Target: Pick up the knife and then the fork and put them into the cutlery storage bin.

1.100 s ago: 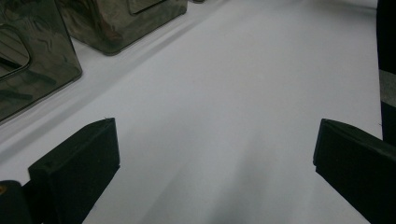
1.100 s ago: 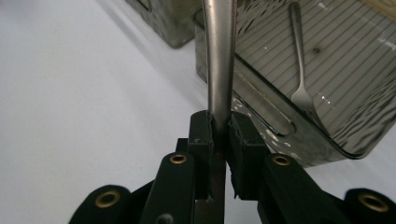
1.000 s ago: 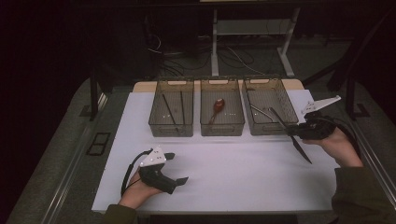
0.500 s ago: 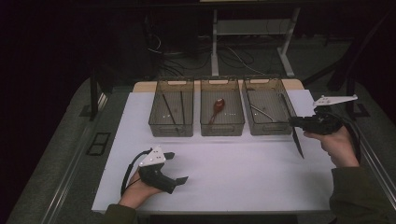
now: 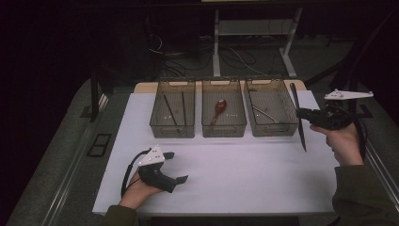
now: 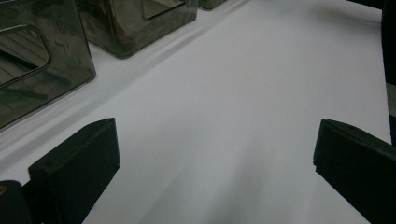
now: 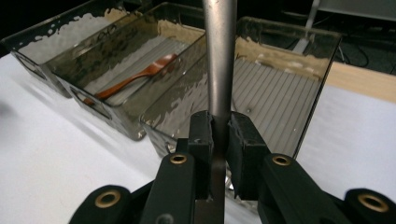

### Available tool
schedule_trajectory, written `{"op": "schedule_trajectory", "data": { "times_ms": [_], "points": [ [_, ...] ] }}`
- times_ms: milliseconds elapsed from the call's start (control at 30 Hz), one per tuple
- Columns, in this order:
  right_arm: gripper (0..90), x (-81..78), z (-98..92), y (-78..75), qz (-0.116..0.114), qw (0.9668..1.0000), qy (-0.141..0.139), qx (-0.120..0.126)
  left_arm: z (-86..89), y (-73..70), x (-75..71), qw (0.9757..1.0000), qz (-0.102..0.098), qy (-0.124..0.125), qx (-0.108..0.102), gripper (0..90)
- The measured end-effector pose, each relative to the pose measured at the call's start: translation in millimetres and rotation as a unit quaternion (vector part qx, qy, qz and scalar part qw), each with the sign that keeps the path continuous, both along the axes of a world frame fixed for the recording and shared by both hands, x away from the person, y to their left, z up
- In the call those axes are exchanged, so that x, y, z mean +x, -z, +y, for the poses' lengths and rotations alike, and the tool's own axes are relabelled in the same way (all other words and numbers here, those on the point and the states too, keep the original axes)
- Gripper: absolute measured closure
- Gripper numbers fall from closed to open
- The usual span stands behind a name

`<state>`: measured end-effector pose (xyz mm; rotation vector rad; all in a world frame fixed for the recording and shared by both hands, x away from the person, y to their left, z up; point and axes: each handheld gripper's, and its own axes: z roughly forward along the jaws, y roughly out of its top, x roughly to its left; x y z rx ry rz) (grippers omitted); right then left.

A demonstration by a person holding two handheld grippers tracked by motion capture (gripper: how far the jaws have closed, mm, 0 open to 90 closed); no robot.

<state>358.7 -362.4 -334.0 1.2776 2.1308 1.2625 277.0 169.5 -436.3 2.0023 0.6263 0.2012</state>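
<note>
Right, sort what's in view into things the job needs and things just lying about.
In use:
- right gripper, shut on the knife
- right-hand bin beside it

Lying about:
- wooden spoon in the middle bin
- chopsticks in the left bin
- left gripper, open, resting on the table

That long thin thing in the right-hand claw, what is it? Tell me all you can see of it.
The utensil is a long, slim, dark piece that looks like dull grey metal up close. Which kind of cutlery it is cannot be told. The right claw is shut on it partway along, pads pressing both sides. In the high view it hangs nearly upright in the air, one end up, the pointed end down, beside the rightmost bin and above the white table, touching neither.
</note>
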Motion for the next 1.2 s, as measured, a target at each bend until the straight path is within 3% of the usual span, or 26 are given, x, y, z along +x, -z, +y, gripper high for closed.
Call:
{"op": "schedule_trajectory", "data": {
  "times_ms": [167, 667, 1000, 1200],
  "points": [
    [78.8, 7.6, 4.2, -9.8, -0.006, 1.0000, 0.003, -0.006, -0.6, -0.7, -1.5, 1.0000, -0.001, 0.000, -0.004, 0.0],
    [78.8, 39.4, 10.5, -34.8, -0.035, 0.9988, 0.031, 0.016, -1.8, -2.6, -4.6, 1.0000, -0.003, 0.000, -0.005, 0.0],
    [78.8, 70.1, 20.5, -37.8, -0.043, 0.9982, 0.042, 0.003, -1.7, -2.5, -4.8, 1.0000, -0.003, 0.001, -0.006, 0.0],
    [78.8, 84.2, 25.3, -29.4, -0.039, 0.9981, 0.046, -0.009, -0.8, -3.0, -5.1, 1.0000, -0.004, 0.001, -0.007, 0.0]
  ]
}}
